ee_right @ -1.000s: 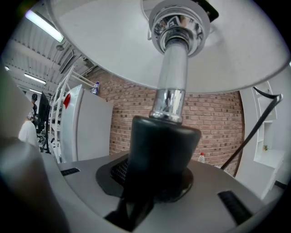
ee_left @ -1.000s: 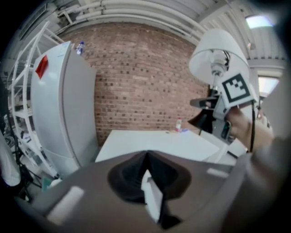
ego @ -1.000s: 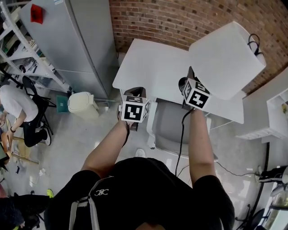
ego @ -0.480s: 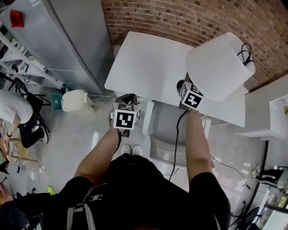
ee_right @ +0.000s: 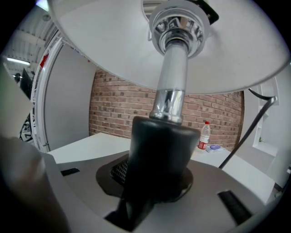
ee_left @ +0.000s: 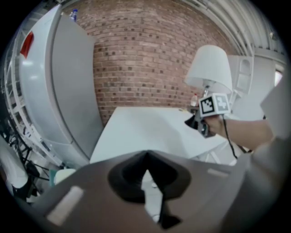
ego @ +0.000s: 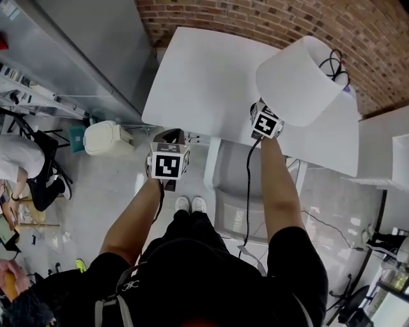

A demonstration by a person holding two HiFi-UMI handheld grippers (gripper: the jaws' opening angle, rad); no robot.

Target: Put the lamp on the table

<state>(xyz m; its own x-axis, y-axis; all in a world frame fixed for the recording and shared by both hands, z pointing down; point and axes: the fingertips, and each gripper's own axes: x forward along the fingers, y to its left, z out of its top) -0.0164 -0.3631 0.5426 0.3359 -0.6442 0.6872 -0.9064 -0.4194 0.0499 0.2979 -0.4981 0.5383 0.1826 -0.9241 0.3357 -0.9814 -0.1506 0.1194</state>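
Note:
The lamp has a white shade (ego: 299,80), a chrome tube (ee_right: 175,77) and a black lower stem (ee_right: 157,159). My right gripper (ego: 263,120) is shut on that black stem and holds the lamp upright over the near right part of the white table (ego: 204,70). From the left gripper view the shade (ee_left: 210,68) stands above the right gripper's marker cube (ee_left: 213,104). The lamp's black cord (ego: 249,185) hangs down along my right arm. My left gripper (ego: 169,144) hovers off the table's near left corner, jaws (ee_left: 146,170) shut on nothing.
A grey chair (ego: 233,185) is tucked at the table's near edge. A tall grey cabinet (ego: 77,51) stands to the left, with a cream bin (ego: 102,137) on the floor. A red-capped bottle (ee_right: 204,135) stands on the table's far side by the brick wall (ego: 275,19).
The person has stepped closer to the table. Both grippers have moved forward, and the lamp has shifted left, further over the tabletop. The right grip has not changed.

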